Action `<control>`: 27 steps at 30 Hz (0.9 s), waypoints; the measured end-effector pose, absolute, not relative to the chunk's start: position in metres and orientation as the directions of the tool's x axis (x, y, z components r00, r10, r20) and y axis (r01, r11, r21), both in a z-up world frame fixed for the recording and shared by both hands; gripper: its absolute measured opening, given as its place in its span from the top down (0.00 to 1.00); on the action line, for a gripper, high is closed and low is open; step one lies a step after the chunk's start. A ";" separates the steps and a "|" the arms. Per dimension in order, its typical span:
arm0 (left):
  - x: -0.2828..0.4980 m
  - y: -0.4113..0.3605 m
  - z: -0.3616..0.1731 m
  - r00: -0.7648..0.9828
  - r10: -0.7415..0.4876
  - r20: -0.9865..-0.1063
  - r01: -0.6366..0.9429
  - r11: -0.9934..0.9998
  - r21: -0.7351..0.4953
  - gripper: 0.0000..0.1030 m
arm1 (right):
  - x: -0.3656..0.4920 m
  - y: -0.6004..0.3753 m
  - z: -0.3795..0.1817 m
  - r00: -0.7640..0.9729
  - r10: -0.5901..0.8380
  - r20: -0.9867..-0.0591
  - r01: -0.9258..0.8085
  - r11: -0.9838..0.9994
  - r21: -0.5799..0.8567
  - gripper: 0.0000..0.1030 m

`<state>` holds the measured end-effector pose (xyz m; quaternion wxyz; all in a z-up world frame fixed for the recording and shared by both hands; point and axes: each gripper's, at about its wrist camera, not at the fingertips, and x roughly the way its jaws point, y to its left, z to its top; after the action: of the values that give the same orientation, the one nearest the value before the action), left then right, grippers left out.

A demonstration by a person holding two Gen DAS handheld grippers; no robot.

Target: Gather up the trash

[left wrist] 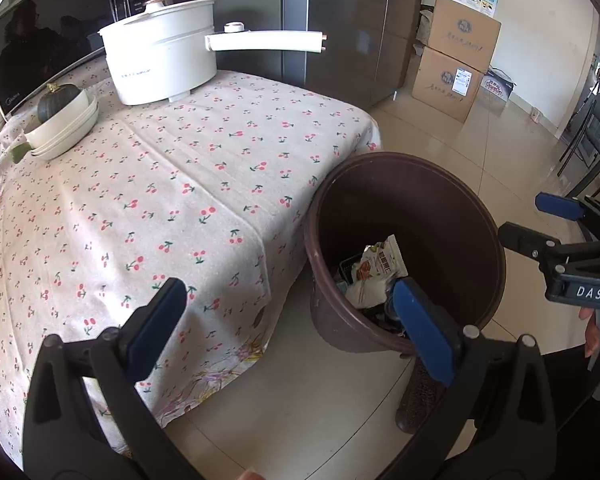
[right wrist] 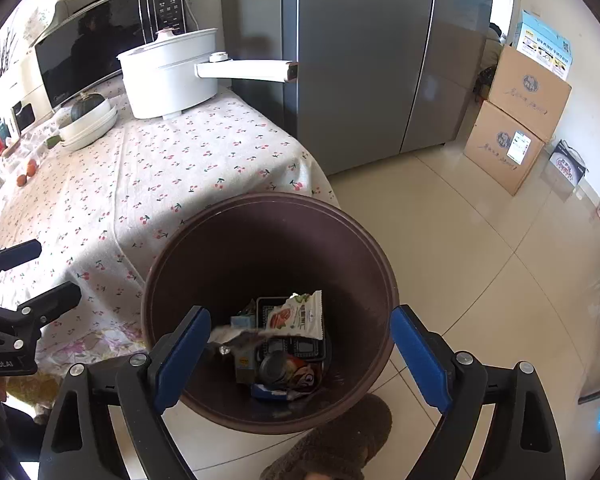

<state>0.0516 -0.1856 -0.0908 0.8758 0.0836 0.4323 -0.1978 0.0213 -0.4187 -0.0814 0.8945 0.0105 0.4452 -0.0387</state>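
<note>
A table [left wrist: 203, 184] draped in a pale cloth printed with small red cherries fills the left of both views. At its far end stands a white electric pot [left wrist: 159, 60] with a long handle, a black-fronted microwave [left wrist: 39, 48] behind it, and stacked white dishes [left wrist: 65, 130] holding a dark green squash [left wrist: 57, 102]. A tall grey refrigerator [right wrist: 364, 60] rises beyond the table. The floor [right wrist: 480, 240] is glossy cream tile, bright with daylight. Against the pale wall two cardboard boxes [right wrist: 516, 120] are stacked, a light blue carton [right wrist: 544, 46] on top
</note>
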 end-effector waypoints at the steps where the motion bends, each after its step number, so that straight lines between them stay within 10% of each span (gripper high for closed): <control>1: 0.048 -0.182 -0.089 0.550 -0.273 -0.789 0.412 0.911 -0.028 0.00 | 0.020 -0.417 -0.080 0.600 -0.057 -0.798 0.076 0.997 -0.014 0.10; 27: -0.063 -0.088 -0.014 0.779 -0.104 -0.619 0.116 0.993 -0.021 0.00 | -0.080 -0.307 0.005 0.776 -0.081 -0.625 0.027 0.995 -0.095 0.07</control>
<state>-0.0630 -0.0878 -0.0144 0.9430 0.0092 0.3274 -0.0582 -0.0803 -0.3074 0.0054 0.9416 -0.0403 0.3332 -0.0285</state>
